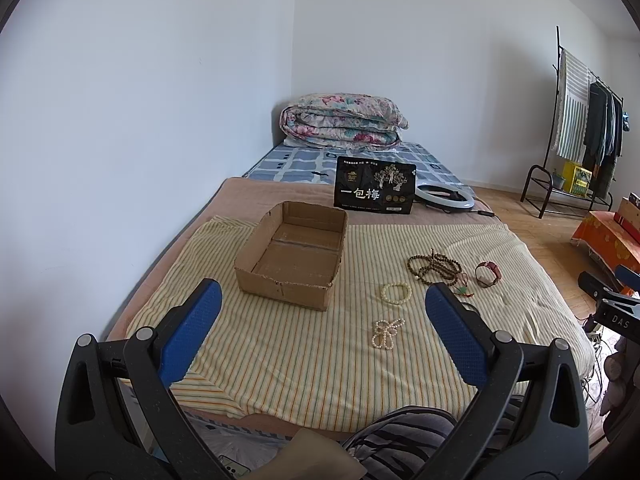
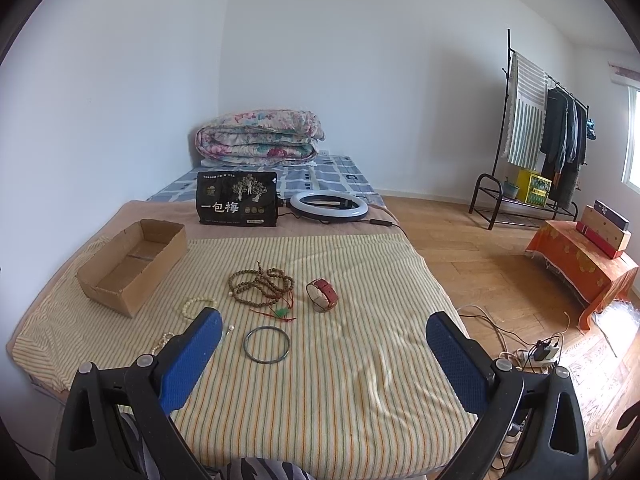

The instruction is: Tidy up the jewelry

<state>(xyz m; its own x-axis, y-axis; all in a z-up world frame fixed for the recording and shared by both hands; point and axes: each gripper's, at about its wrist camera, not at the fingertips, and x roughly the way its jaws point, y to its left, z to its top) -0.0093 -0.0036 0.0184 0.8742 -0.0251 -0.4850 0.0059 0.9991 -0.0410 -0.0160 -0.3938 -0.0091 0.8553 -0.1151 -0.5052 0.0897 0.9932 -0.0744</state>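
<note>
Both grippers are held above the near edge of the bed (image 2: 360,380), and each has its blue fingers spread wide with nothing between them: the left gripper (image 1: 324,304) points toward the box (image 1: 291,254), the right gripper (image 2: 324,332) toward the jewelry. The box is brown cardboard, open on top, and stands on the striped blanket (image 1: 300,360) at the left side. The jewelry lies on the same blanket, to the right of the box and apart from it. The brown beads (image 2: 260,285) lie in a loose heap, and a red cord with a green pendant (image 2: 282,313) is just in front of them. The red watch (image 2: 322,294) stands on its edge to the right of the beads. The dark bangle (image 2: 266,345) lies flat, nearest to the right gripper. The pale bracelet (image 1: 396,293) and the pearl string (image 1: 386,333) lie between the box and the beads. A black bag (image 2: 237,198) and a ring light (image 2: 329,207) are farther back on the bed.
</note>
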